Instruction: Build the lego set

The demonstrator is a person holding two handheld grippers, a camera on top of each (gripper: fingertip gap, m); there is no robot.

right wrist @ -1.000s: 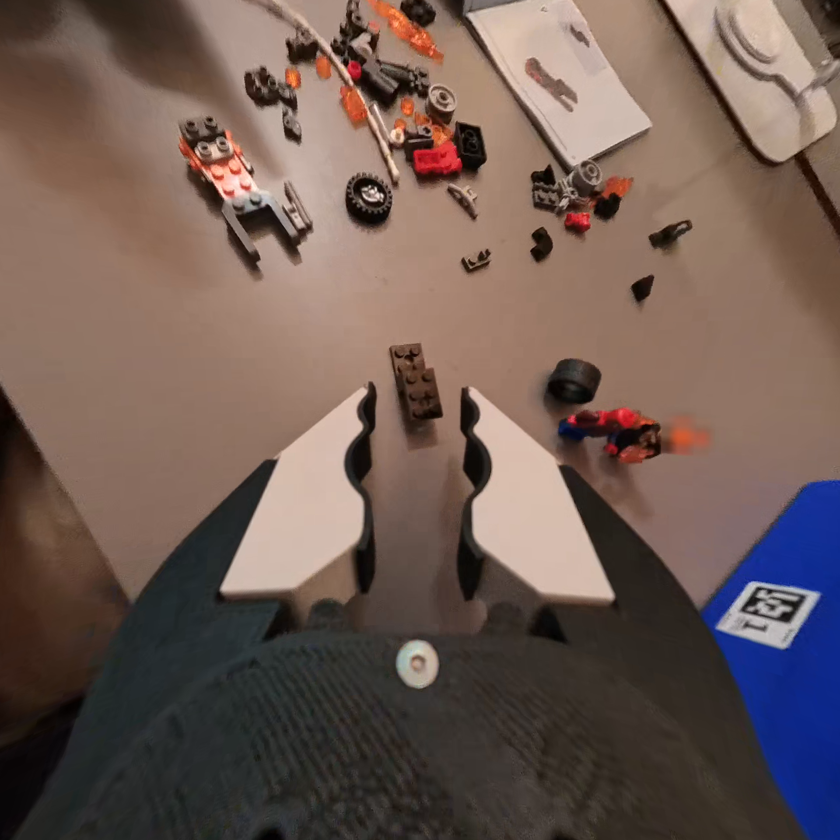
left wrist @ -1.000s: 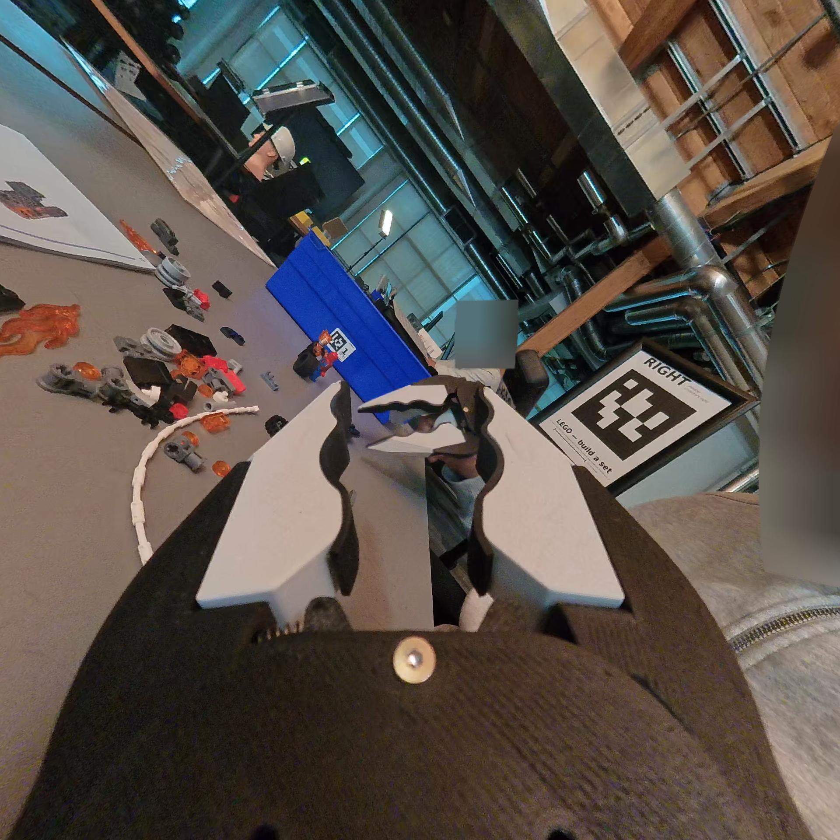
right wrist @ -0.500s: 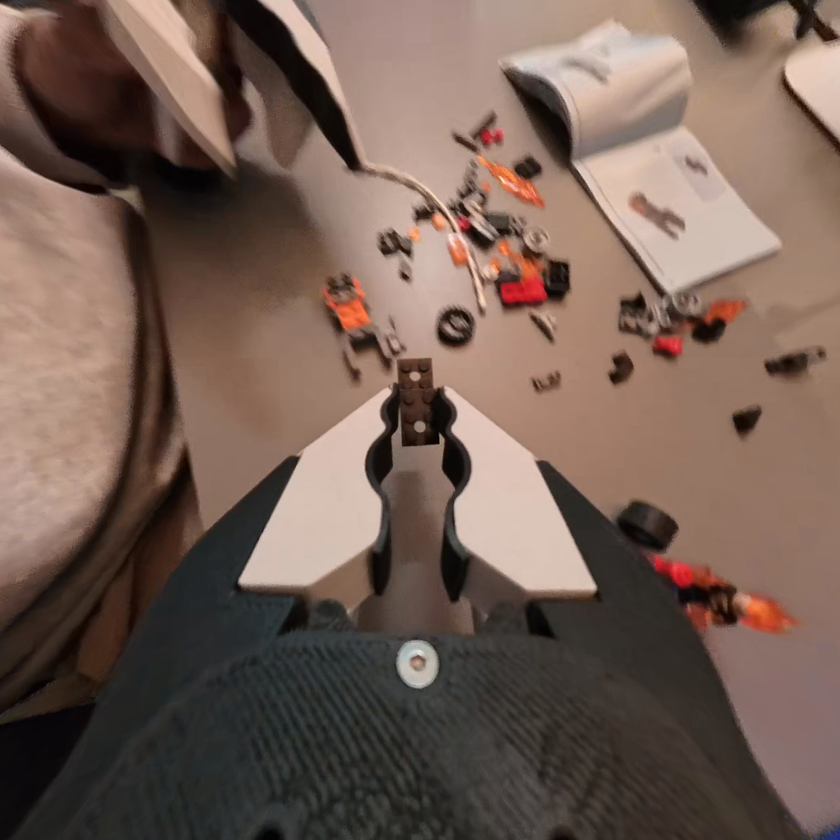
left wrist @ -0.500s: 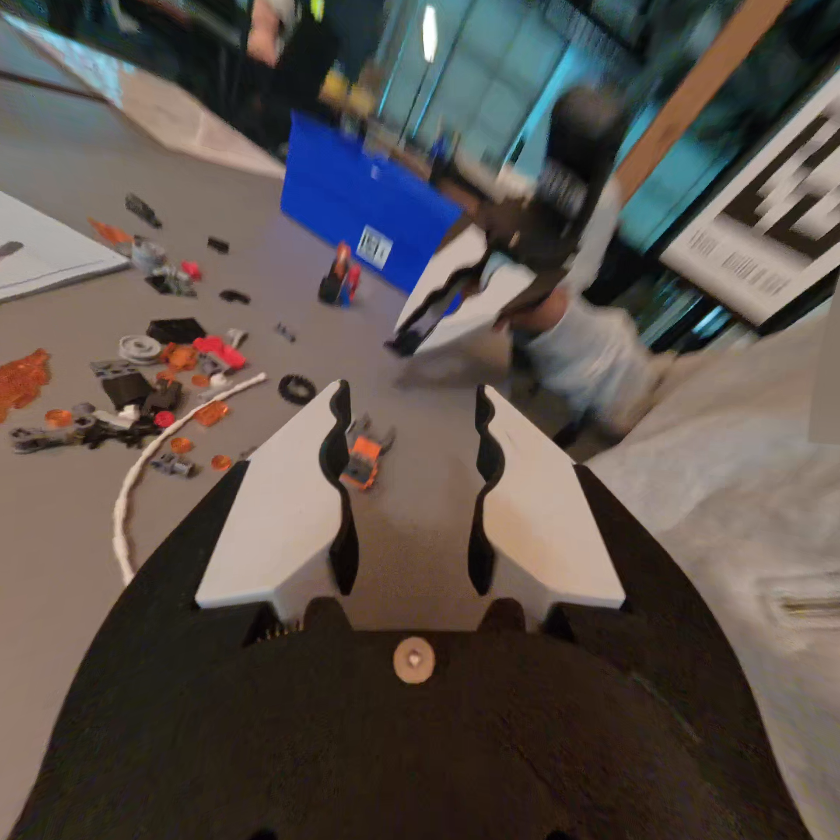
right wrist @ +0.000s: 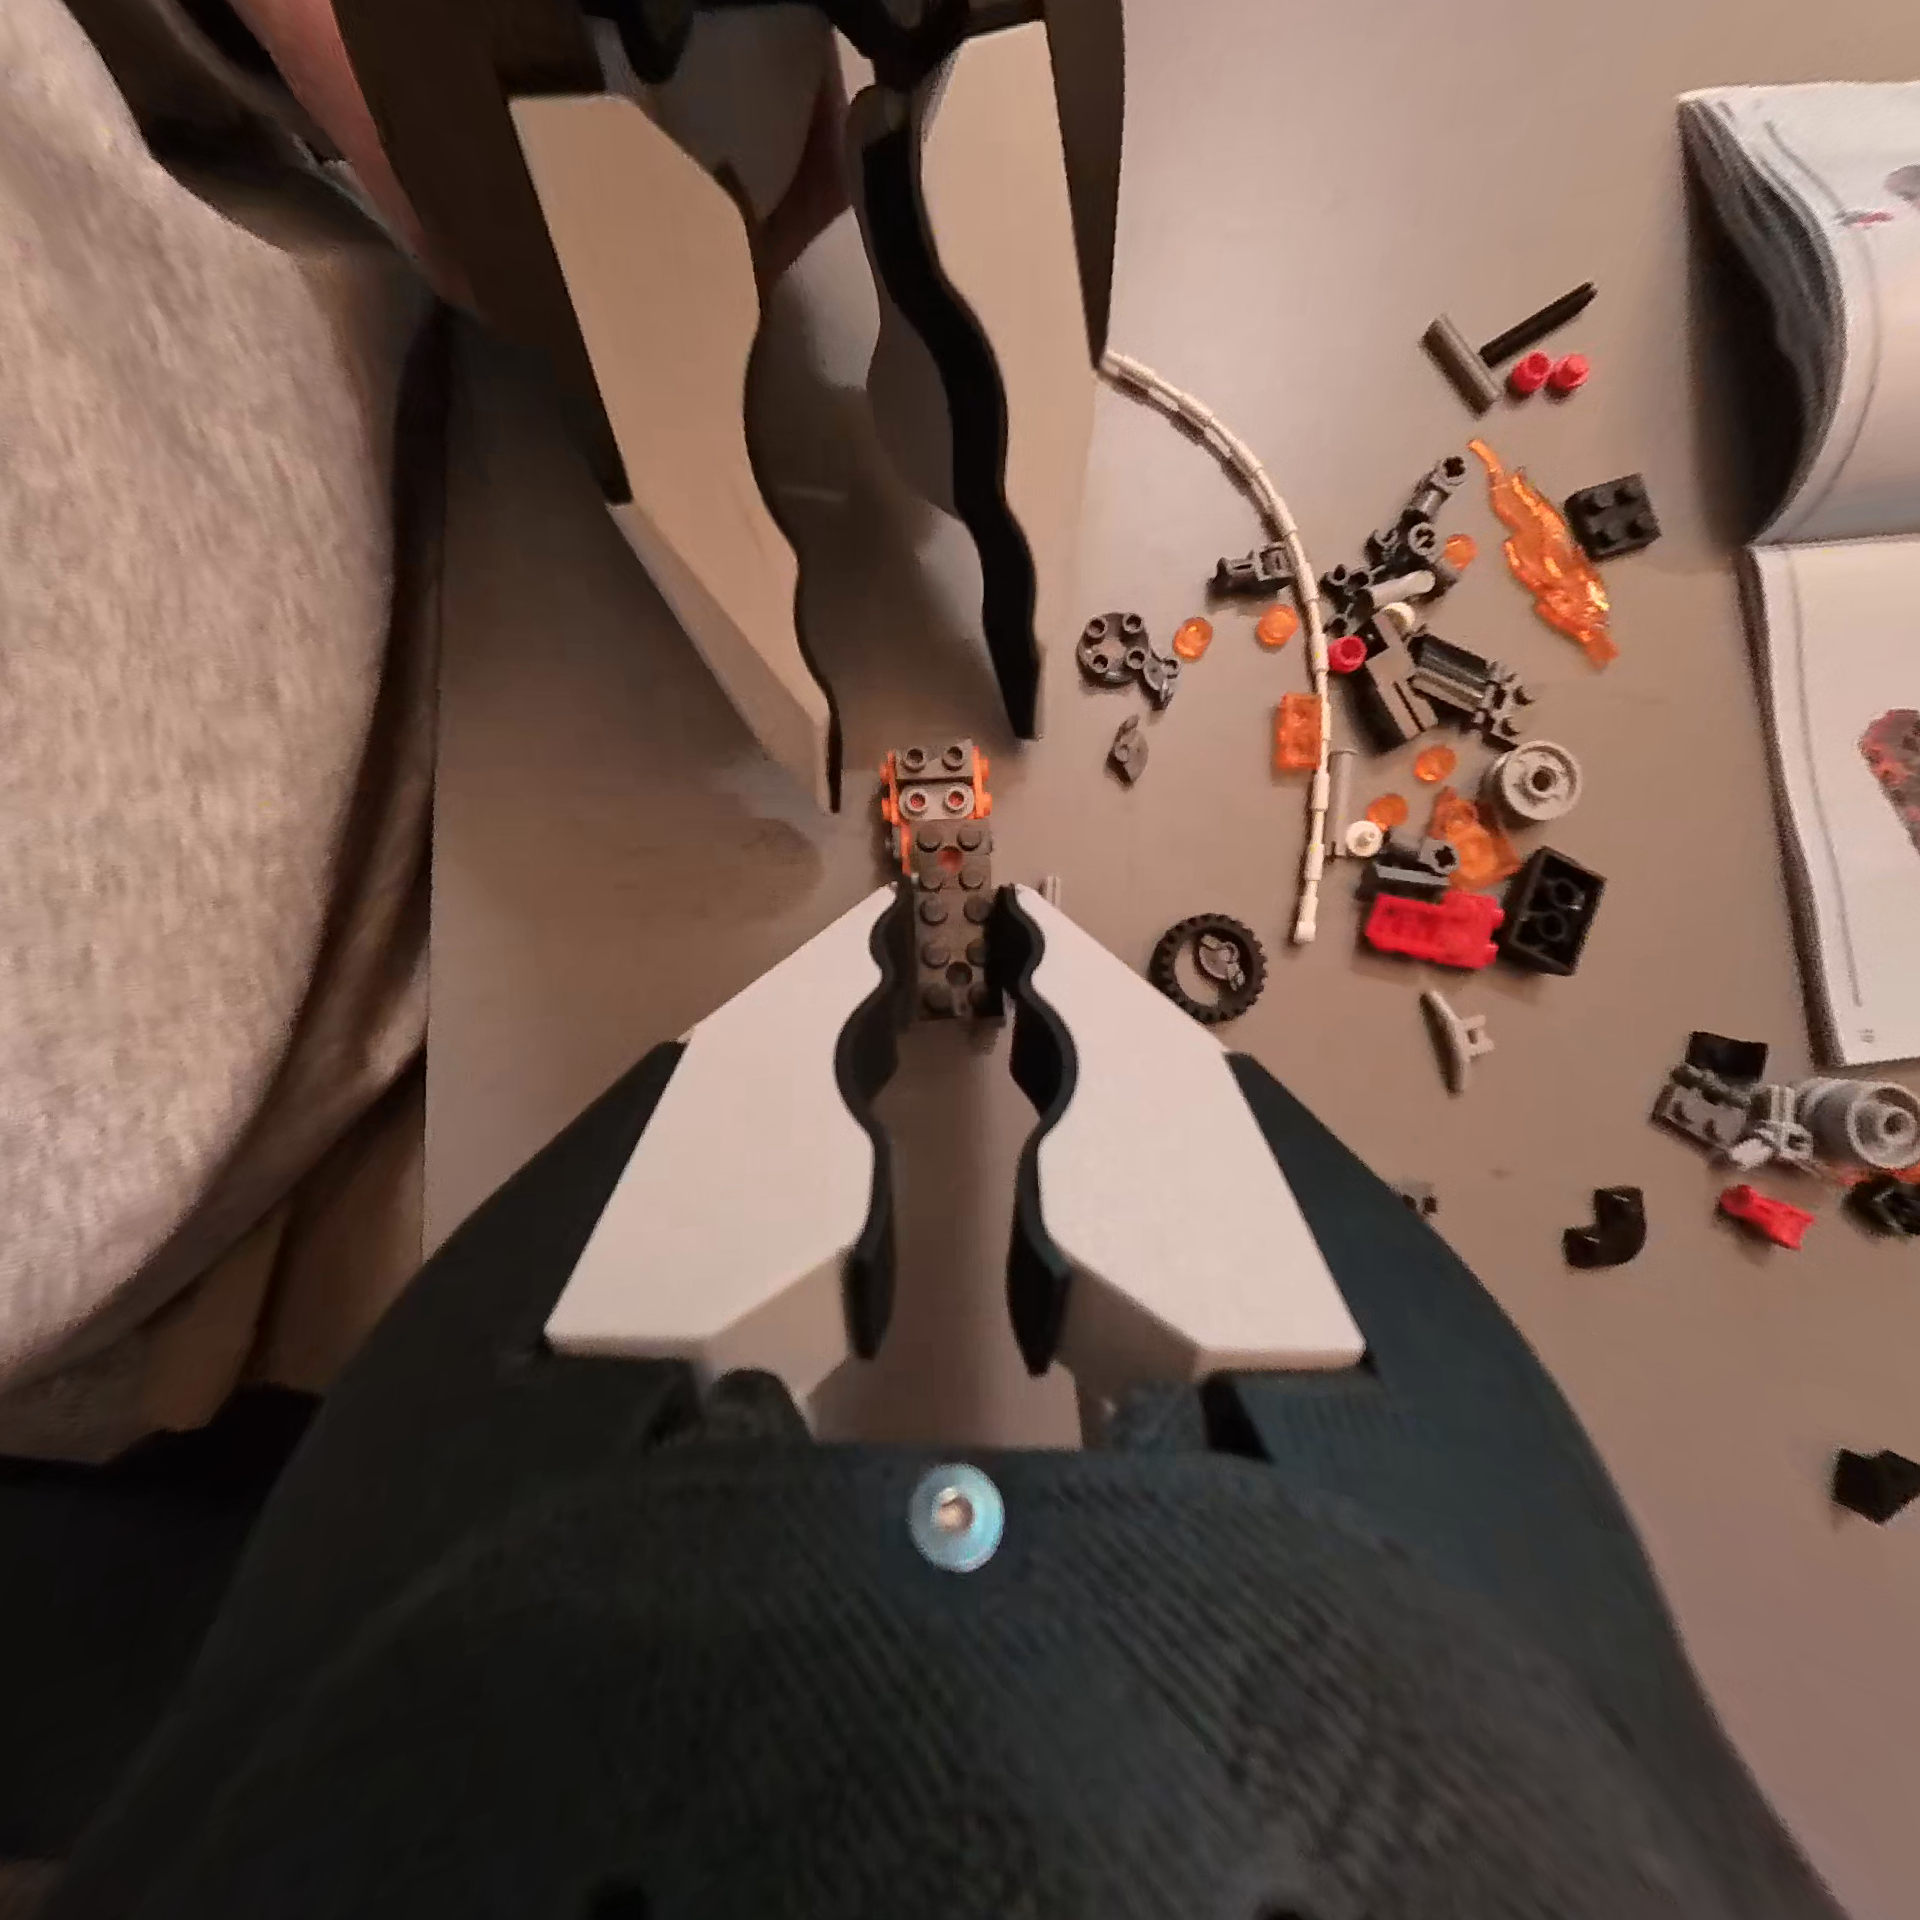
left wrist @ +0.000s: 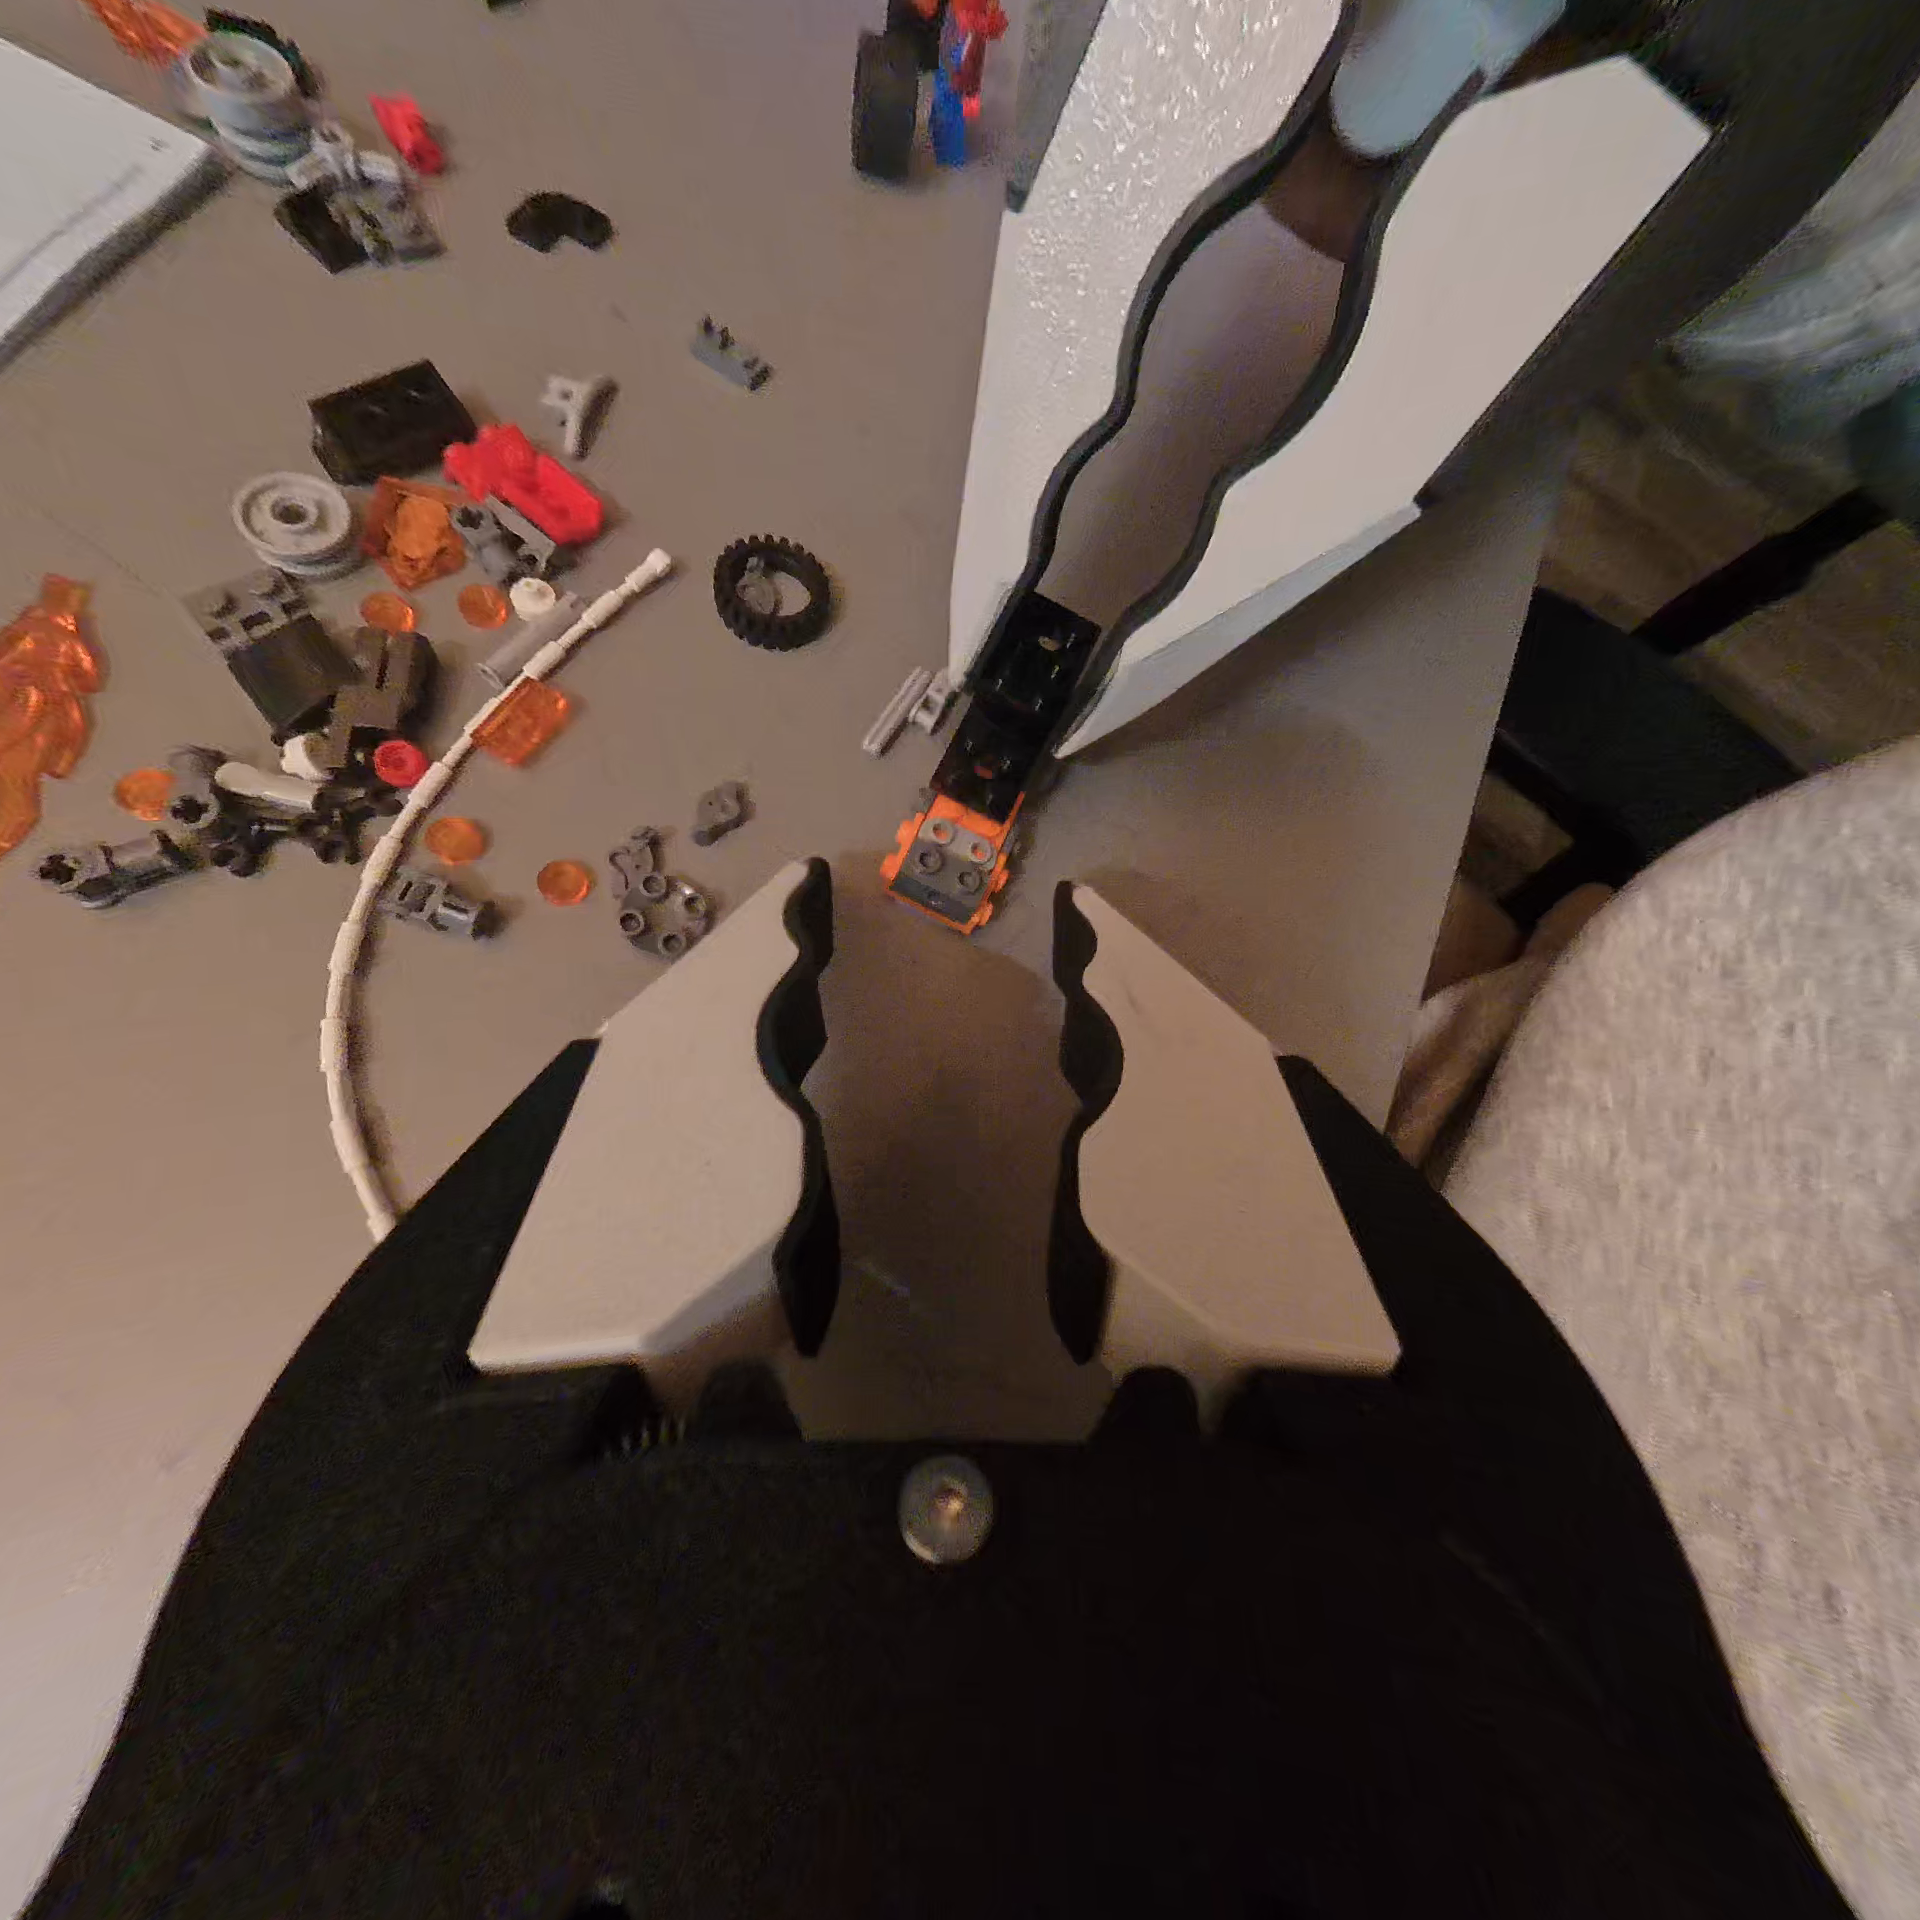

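A small orange and grey lego build (left wrist: pixel 948 860) lies on the grey table near its edge. My left gripper (left wrist: pixel 940 891) is open and empty, its fingertips just short of the build's near end. My right gripper (right wrist: pixel 948 914) is shut on a dark studded plate (right wrist: pixel 951 940) and holds it over the build's (right wrist: pixel 935 795) other end, where the two seem to touch. In the left wrist view the right gripper (left wrist: pixel 1023 681) comes in from the far side with the plate (left wrist: pixel 1029 665). The left gripper (right wrist: pixel 928 743) shows at the top of the right wrist view.
Loose pieces lie scattered to one side: a black tyre (left wrist: pixel 777 592), a white flexible hose (left wrist: pixel 416 821), a red piece (right wrist: pixel 1432 925), and orange flame parts (right wrist: pixel 1548 551). An open instruction booklet (right wrist: pixel 1849 831) lies beyond them. A person's grey sleeve (left wrist: pixel 1714 1195) is at the table's edge. Left and right tips are no more than a few centimetres apart. Left tips and right tips are each some 10 centimetres from the red piece (right wrist: pixel 1432 925). The left camera catches it too, in the left wrist view (left wrist: pixel 532 483).
My right gripper shut on the dark plate, lifted it and carried it to the orange build. My left gripper tipped down from the room to the table and closed in on the build.
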